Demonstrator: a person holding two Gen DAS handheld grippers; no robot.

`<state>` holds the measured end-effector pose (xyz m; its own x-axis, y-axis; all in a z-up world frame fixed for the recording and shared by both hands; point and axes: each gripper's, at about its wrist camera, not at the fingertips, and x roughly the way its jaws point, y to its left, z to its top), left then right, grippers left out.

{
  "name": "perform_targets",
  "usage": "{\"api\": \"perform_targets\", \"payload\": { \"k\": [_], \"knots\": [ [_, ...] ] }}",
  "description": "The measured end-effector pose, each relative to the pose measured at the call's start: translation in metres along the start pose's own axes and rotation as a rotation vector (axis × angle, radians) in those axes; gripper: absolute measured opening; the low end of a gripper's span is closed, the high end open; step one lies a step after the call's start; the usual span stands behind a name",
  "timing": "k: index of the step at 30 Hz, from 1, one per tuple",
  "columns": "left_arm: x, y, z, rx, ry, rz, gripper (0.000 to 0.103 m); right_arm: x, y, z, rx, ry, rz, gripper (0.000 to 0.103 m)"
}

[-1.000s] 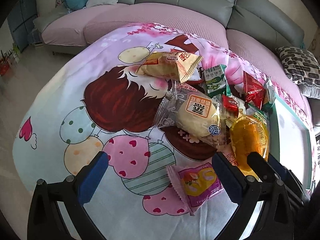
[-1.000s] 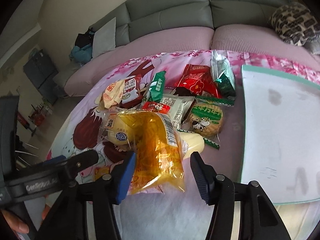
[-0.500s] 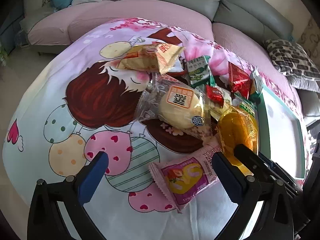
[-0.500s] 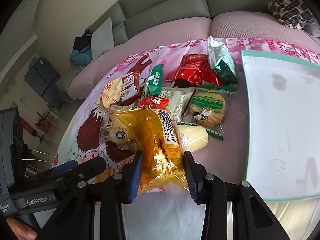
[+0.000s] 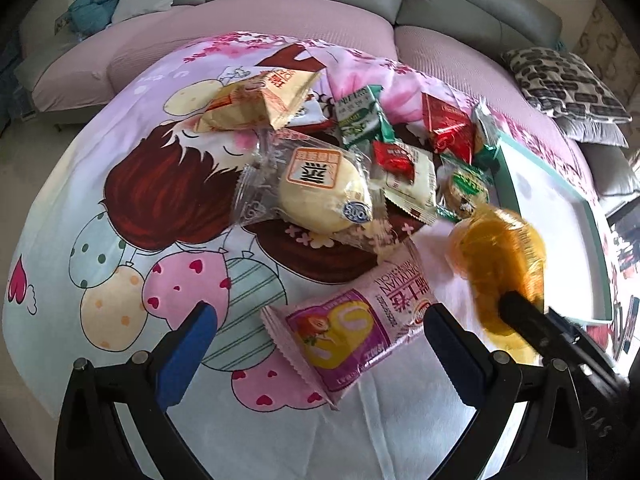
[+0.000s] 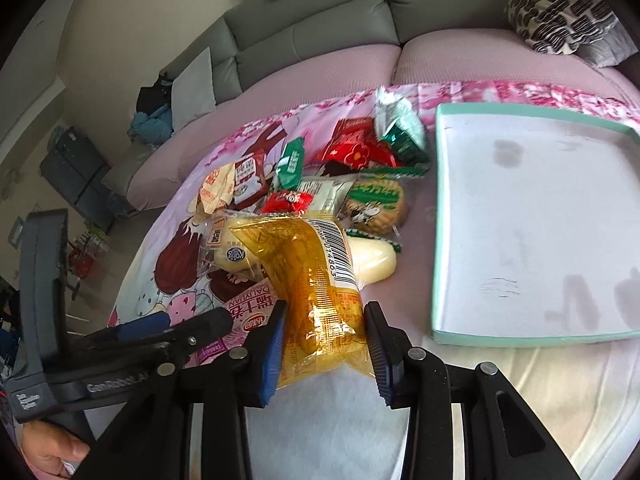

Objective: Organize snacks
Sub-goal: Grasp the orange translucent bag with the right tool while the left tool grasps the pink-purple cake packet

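Squeezing yellow snack bag [image 6: 316,292] w/ right tongs [image 6: 325,344], near side of the snack pile.
Bag sits betw. both blue pads, just left of the teal tray [image 6: 436,280]. Left tongs [image 5: 316,344] wide open, nothing gripped, pink snack pack [image 5: 352,328] lying betw. them on the cartoon sheet [image 5: 120,208].

Your right gripper [image 6: 325,344] pinches the yellow snack bag [image 6: 316,280]; the teal tray [image 6: 440,240] sits at two o'clock.

Right gripper [image 6: 326,344] jaws clamped on something; left gripper [image 5: 316,344] jaws wide apart.
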<state>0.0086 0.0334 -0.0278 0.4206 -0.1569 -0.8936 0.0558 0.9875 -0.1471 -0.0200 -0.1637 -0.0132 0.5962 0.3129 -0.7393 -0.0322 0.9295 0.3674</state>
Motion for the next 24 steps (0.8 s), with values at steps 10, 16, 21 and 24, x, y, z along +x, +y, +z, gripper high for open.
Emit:
{"api": "perform_targets", "payload": {
  "k": [10, 16, 21, 24],
  "knots": [
    [0.02, -0.027, -0.002, 0.116, 0.055, 0.041, 0.094, -0.016, -0.009, 0.001, 0.035, -0.047, -0.028, 0.04],
    [0.026, -0.04, -0.001, 0.165, 0.049, 0.054, 0.087, -0.015, -0.011, 0.001, 0.04, -0.044, -0.039, 0.04],
    [0.031, -0.05, 0.0, 0.19, 0.049, 0.053, 0.079, -0.016, -0.011, 0.001, 0.042, -0.044, -0.044, 0.04],
    [0.028, -0.051, -0.001, 0.197, 0.041, 0.044, 0.073, -0.015, -0.013, 0.001, 0.048, -0.042, -0.046, 0.04]
  ]
}}
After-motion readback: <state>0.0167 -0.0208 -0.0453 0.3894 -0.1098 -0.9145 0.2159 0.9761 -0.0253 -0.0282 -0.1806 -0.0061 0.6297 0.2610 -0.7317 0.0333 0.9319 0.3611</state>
